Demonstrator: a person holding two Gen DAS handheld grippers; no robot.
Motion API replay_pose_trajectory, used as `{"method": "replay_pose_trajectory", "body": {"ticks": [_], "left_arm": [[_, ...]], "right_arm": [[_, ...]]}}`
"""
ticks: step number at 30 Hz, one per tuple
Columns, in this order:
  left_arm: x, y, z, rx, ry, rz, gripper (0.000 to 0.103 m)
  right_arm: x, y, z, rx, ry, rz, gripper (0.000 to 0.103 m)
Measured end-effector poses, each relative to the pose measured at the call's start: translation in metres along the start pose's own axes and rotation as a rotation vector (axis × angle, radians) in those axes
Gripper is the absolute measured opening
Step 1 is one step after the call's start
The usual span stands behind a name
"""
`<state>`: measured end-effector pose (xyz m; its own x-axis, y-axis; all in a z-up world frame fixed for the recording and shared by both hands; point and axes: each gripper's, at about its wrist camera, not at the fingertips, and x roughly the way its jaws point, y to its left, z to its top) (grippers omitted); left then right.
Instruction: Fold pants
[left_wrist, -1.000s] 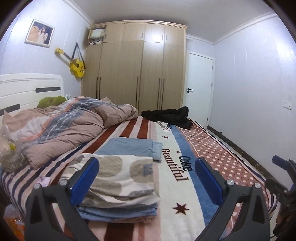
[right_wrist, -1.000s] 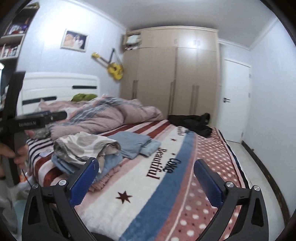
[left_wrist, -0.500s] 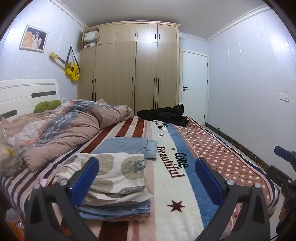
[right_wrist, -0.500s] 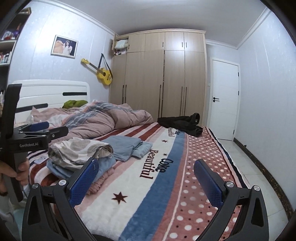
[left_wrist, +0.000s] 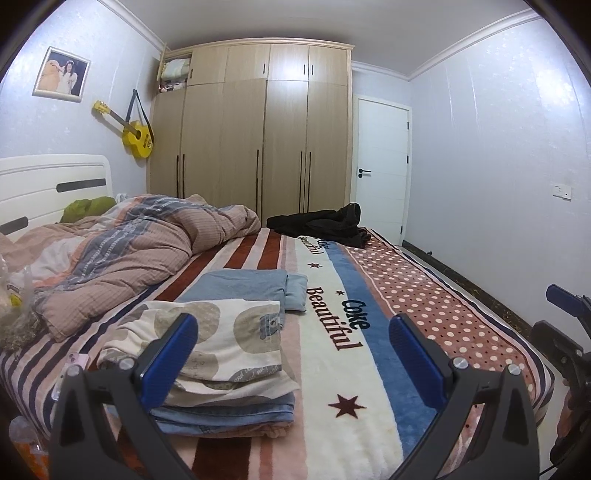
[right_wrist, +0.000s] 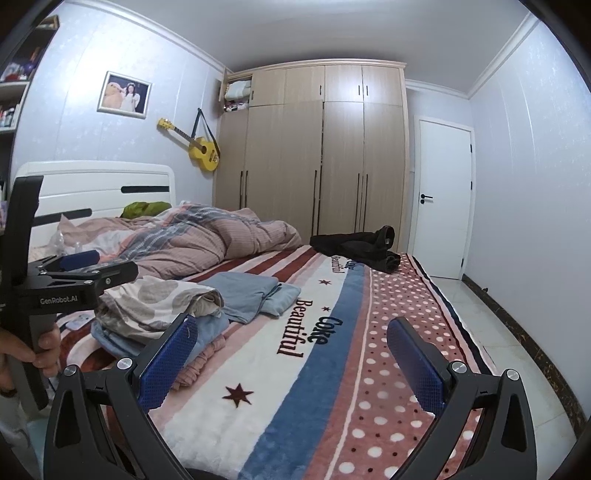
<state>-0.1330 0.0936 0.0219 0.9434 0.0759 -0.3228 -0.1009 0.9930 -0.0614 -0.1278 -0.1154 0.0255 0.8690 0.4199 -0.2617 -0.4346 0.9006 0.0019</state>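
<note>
While both are held above the near edge of the bed (left_wrist: 424, 295), the left gripper (left_wrist: 291, 356) and right gripper (right_wrist: 291, 354) gape wide, empty. Beyond: a stack of folded clothes (left_wrist: 221, 354), then folded blue fabric (left_wrist: 243, 286); dark pants (left_wrist: 325, 223) lie crumpled at the far end.

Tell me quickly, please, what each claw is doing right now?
Left claw: open, holding nothing.
Right claw: open, holding nothing.
</note>
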Motion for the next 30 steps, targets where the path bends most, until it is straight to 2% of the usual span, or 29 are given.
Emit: {"method": "replay_pose_trajectory", "body": {"ticks": [30], "left_arm": [[-0.004,-0.009,-0.001,0.016,-0.005,-0.017,0.102]], "right_arm": [[-0.011,-0.002,-0.002,0.014,-0.011,-0.019,0.102]]}}
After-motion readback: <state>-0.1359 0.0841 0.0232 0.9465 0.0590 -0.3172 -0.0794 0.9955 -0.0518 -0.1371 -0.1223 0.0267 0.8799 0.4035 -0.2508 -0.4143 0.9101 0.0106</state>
